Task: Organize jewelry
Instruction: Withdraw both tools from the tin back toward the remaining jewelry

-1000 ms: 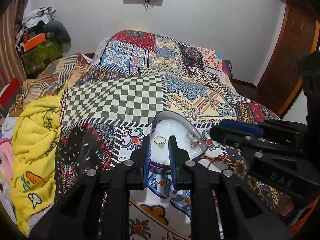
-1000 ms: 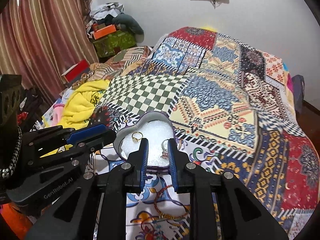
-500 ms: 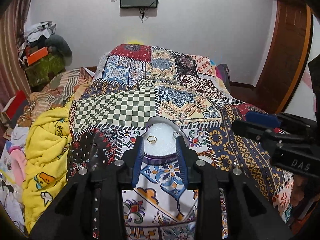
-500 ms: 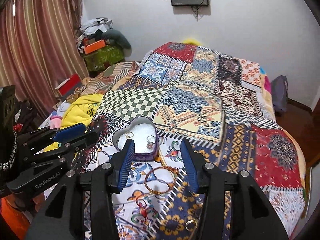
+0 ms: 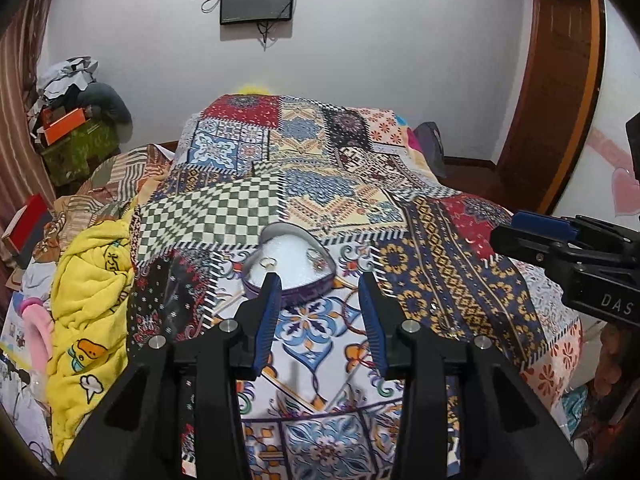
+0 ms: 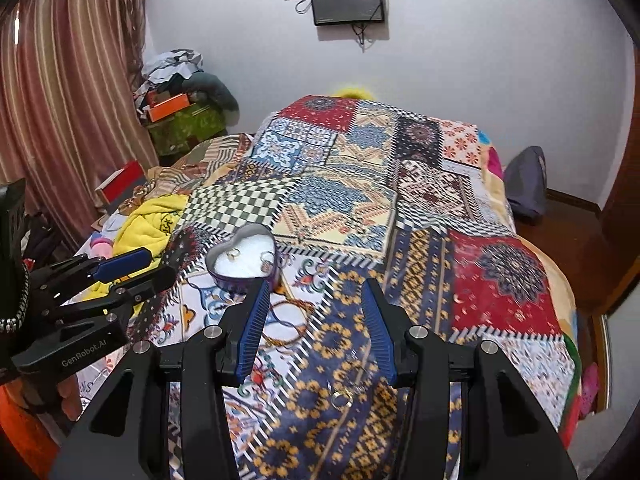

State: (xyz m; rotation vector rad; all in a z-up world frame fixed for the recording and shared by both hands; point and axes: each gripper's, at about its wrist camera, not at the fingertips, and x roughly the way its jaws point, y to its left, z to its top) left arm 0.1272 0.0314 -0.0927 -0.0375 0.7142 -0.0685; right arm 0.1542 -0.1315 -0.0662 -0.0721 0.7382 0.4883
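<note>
- We see the heart-shaped tin [image 5: 286, 270] on the bed's patchwork quilt [image 5: 440, 288], lobes toward the far wall, point toward us; two rings [image 5: 267, 263] lie inside
- Left tool [image 5: 320, 308]: jaws just opening, released, nothing between
- Right tool [image 6: 316, 316]: likewise released; a loose ring [image 6: 341, 397] on the quilt below

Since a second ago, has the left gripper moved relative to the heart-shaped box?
Yes. The left gripper, jaws just opening and empty, has backed away from the heart-shaped box, which now looks smaller and further off.
</note>
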